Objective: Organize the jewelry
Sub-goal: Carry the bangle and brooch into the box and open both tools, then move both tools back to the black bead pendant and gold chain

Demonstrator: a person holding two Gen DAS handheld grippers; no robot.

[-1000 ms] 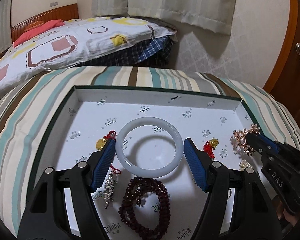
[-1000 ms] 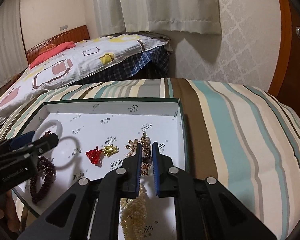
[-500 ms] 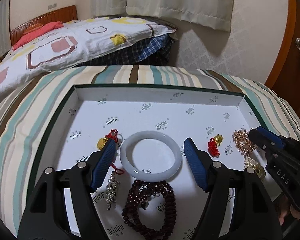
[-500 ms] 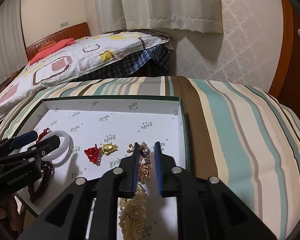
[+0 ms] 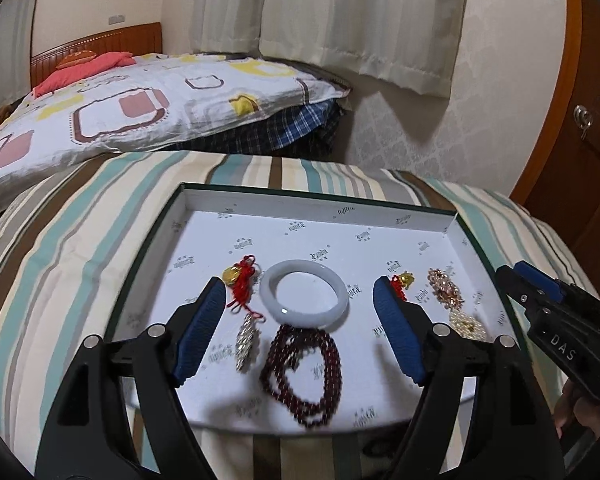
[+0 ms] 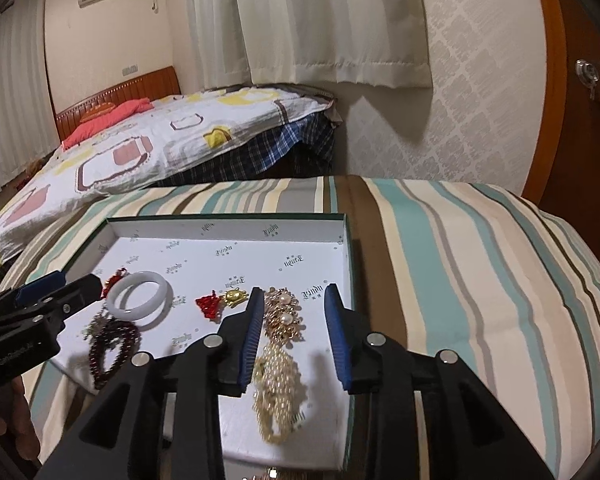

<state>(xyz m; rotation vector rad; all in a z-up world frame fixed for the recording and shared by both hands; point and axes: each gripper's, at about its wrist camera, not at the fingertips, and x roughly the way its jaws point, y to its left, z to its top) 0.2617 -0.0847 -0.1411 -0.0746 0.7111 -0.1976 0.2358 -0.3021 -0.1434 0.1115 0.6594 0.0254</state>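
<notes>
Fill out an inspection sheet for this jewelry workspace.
Surface: striped cover carrying a shallow box lid.
Job's things: white bangle, dark red bead string, silver pendant, two red-corded gold charms, gold pearl brooch, pearl bracelet, all lying in the lid.
Clutter: nothing seen.
Grippers: left hand-held gripper open; right hand-held gripper jaws just opened, clear of the brooch.
Cables: nothing seen.
Surroundings: bed, curtains, wooden door.
</notes>
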